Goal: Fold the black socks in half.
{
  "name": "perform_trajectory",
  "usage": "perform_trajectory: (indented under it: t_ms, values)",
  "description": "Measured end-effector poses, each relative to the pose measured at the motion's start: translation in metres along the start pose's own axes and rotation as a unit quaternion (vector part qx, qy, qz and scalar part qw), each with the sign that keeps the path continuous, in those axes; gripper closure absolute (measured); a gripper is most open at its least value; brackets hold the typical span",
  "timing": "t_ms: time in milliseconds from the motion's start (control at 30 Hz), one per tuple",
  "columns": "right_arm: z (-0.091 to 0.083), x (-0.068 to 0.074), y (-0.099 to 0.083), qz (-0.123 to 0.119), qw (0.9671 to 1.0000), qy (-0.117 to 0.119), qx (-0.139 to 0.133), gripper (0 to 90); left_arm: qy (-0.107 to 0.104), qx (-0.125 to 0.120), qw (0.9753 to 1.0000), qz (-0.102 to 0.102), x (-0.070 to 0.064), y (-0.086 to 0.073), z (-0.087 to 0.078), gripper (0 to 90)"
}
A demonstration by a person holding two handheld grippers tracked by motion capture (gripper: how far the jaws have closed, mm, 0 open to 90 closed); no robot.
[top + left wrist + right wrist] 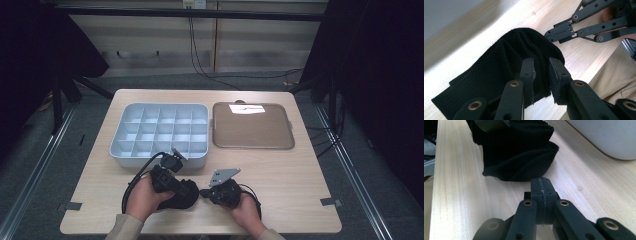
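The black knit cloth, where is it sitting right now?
In the high view the black knit cloth lies on the table's near edge between the left gripper and right gripper, just in front of the white compartment tray.

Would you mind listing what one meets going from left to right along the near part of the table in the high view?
Left hand → left gripper → black knitted cloth → right gripper → right hand.

The right claw [541,185], jaws pressed together, sits just short of the black knit cloth [521,157].
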State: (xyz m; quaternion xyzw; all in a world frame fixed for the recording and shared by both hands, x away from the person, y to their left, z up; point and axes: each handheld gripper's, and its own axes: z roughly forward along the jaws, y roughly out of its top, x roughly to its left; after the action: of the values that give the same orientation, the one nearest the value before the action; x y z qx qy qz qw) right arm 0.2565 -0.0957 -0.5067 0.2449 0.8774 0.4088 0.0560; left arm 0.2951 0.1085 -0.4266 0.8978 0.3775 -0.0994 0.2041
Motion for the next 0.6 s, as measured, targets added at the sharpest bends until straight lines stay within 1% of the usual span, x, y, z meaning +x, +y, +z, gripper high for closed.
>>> perform_trajectory:
  t_ms: [100, 167, 200, 233, 267, 300, 333, 400, 433, 533, 567, 600]
  values:
    - [0.0, 0.0, 0.0, -0.002, 1.0, 0.0, -0.001, 90.0, -0.001, 0.002, 1.0, 0.001, -0.001, 0.0, -0.001, 69.1]
    - [0.0, 0.0, 0.0, -0.003, 1.0, 0.0, -0.001, 90.0, 0.0, 0.002, 1.0, 0.003, -0.001, 0.0, -0.003, 68.1]
    - [0.0, 0.0, 0.0, -0.003, 1.0, 0.0, -0.001, 90.0, 0.001, -0.001, 1.0, 0.0, -0.001, 0.0, -0.003, 68.1]
    - [0.0, 0.0, 0.0, -0.003, 1.0, 0.0, -0.002, 90.0, 0.002, 0.003, 1.0, 0.005, -0.001, 0.0, -0.005, 65.6]
    - [0.0, 0.0, 0.0, -0.002, 1.0, 0.0, -0.001, 90.0, 0.006, -0.002, 1.0, 0.0, -0.002, 0.0, -0.007, 64.5]
    - [0.0, 0.0, 0.0, -0.001, 1.0, 0.001, -0.002, 90.0, 0.007, -0.005, 1.0, 0.002, -0.001, 0.0, -0.007, 64.2]
    - [0.0, -0.001, 0.0, -0.004, 1.0, -0.001, -0.001, 90.0, 0.007, -0.005, 1.0, -0.001, -0.001, 0.0, -0.009, 64.2]
    - [0.0, 0.0, 0.0, -0.003, 1.0, 0.0, -0.001, 90.0, 0.01, -0.007, 0.9999, 0.002, 0.0, -0.001, -0.011, 64.0]
    - [0.0, 0.0, 0.0, -0.001, 1.0, 0.0, -0.001, 90.0, 0.008, -0.01, 0.9999, 0.001, 0.0, 0.0, -0.013, 61.8]
    - [0.0, 0.0, 0.0, -0.003, 1.0, 0.0, -0.001, 90.0, 0.011, -0.014, 0.9998, 0.001, 0.001, -0.001, -0.017, 60.2]
    - [0.0, 0.0, 0.0, -0.001, 1.0, 0.0, -0.001, 90.0, 0.013, -0.015, 0.9998, -0.002, 0.001, -0.002, -0.018, 58.9]
    - [0.0, 0.0, 0.0, -0.001, 1.0, 0.0, -0.001, 90.0, 0.016, -0.012, 0.9998, -0.001, 0.003, -0.002, -0.019, 58.9]
